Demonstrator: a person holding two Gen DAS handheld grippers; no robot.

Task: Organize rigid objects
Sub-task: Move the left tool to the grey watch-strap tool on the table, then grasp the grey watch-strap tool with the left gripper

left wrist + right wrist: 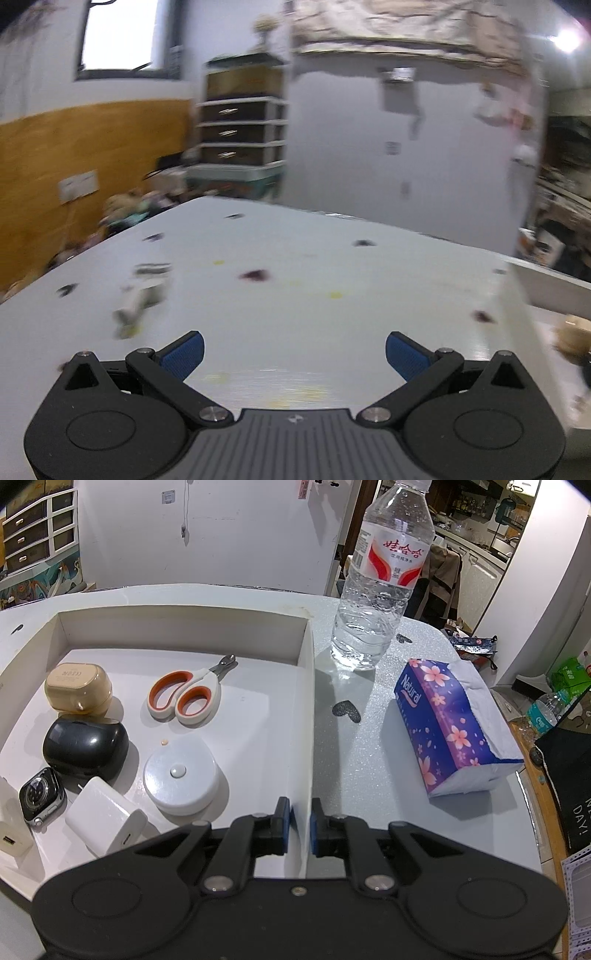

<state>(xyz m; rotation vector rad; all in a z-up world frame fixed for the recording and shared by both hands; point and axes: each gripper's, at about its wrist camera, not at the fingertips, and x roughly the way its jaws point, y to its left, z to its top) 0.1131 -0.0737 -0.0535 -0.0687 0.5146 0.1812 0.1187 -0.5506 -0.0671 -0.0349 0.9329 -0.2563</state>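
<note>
My right hand-held gripper (300, 827) is clenched on the near end of the right wall of the white tray (309, 701), one pad inside and one outside. The tray sits on the grey counter (369, 760) and is the biggest thing I have to manage: thin-walled, stiff, probably light in itself, but loaded, so pulling by one wall could make it pivot or flex. I judge that a low, steady drag suits it better than a lift.

Inside, largest down: the black glossy case (85, 746) looks smooth and slippery, best taken across its narrower sides. The round white puck (181, 775) is flat and hard, with only its rim to pinch. The white charger (105, 818) is blocky with flat faces, an easy hold. The beige case (78, 688) is rounded and rigid. The scissors (186, 696) are best gripped at the handles. The watch (40, 795) has a glass face; I would take it by its edges.

My left hand-held gripper (294, 352) hangs released over bare counter, holding nothing; its view is blurred.
</note>
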